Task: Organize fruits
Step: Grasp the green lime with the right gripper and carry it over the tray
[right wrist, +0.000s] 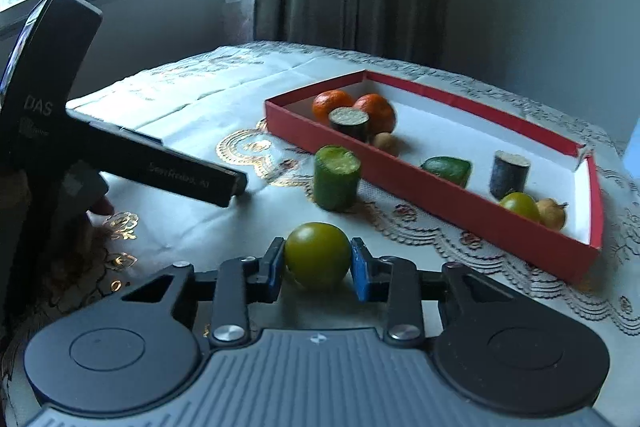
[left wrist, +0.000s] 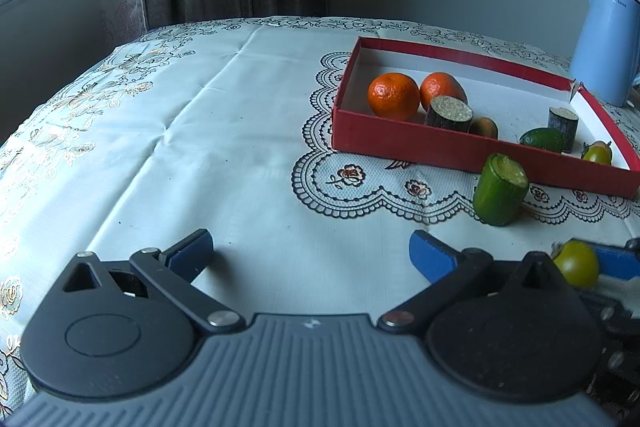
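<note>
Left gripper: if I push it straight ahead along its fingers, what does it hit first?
Probably only the tablecloth: the left gripper stands open over bare cloth and tilts down. The red box and the green cut cylinder lie right of that line, though depth is hard to judge.

Bench (left wrist: 240,155) with white embroidered cloth. Directly on it: red box (left wrist: 420,147), green cut cylinder (left wrist: 500,191) upright just beside the box's near wall, blue kettle (left wrist: 604,43) behind the box.
</note>
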Demonstrator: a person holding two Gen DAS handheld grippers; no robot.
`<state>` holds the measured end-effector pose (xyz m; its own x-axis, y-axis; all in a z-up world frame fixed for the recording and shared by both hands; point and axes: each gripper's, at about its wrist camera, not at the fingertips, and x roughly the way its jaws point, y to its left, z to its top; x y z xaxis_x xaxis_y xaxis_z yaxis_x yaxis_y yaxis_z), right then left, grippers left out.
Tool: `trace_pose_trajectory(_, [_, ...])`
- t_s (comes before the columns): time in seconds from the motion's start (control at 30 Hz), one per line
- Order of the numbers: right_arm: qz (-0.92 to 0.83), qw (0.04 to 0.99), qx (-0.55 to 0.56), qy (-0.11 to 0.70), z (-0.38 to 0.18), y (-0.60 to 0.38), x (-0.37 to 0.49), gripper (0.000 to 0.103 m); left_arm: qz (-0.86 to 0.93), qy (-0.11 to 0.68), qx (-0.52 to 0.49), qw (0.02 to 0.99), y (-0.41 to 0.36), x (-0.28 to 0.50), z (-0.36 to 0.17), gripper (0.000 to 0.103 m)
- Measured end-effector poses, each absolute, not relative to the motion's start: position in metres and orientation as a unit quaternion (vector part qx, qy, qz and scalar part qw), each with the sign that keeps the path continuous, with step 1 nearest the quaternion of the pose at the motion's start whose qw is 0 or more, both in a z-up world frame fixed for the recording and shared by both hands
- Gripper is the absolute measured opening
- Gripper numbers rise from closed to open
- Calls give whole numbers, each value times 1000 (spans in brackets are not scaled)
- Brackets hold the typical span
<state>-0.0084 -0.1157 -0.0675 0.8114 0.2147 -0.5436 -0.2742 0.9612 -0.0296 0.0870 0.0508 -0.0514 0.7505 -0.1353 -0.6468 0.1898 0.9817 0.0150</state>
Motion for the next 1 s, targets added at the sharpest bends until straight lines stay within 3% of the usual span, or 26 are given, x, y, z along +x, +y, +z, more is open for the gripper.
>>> trace_pose_trajectory(0.53, [-1, 972, -31, 232, -33, -189, 11, 33, -87, 342, 40, 935, 51, 87, -51, 103])
trace_pose_trajectory(1.0, [-83, 958, -61, 268, -55, -233, 82, 33, -87, 342, 40, 935, 51, 87, -51, 103])
